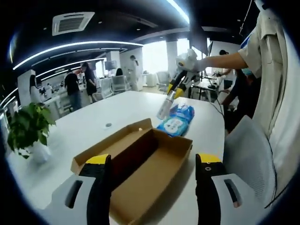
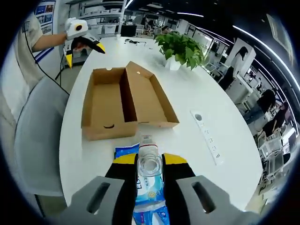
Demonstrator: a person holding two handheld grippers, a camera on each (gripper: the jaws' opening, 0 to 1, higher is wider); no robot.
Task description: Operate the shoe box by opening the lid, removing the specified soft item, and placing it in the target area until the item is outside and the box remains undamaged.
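While my left gripper [image 1: 152,187] hovers with its jaws wide apart and nothing between them, I see in the left gripper view the open shoe box [image 1: 140,166] lying straight ahead of the jaw tips, its lid [image 1: 108,143] folded back flat on the side of the left jaw. Beyond the box, past the right jaw, my right gripper [image 1: 165,111] reaches down to a blue wet-wipes pack [image 1: 177,119] on the white table [image 1: 93,124], and it seems to carry a clear bottle; a potted plant [image 1: 28,129] stands well off beyond the left jaw. Turning to the right gripper view, the jaws of the right gripper [image 2: 150,187] are clamped on a clear plastic bottle [image 2: 150,164], whose neck points forward beyond the tips. The wipes pack [image 2: 147,206] lies under the jaws, out of the box [image 2: 124,101], which sits ahead, empty as far as I can tell, with the left gripper [image 2: 82,44] beyond it. I judge the soft item is already out, so I would keep the right gripper clear of the cardboard walls and keep the left gripper off the lid to avoid creasing it.
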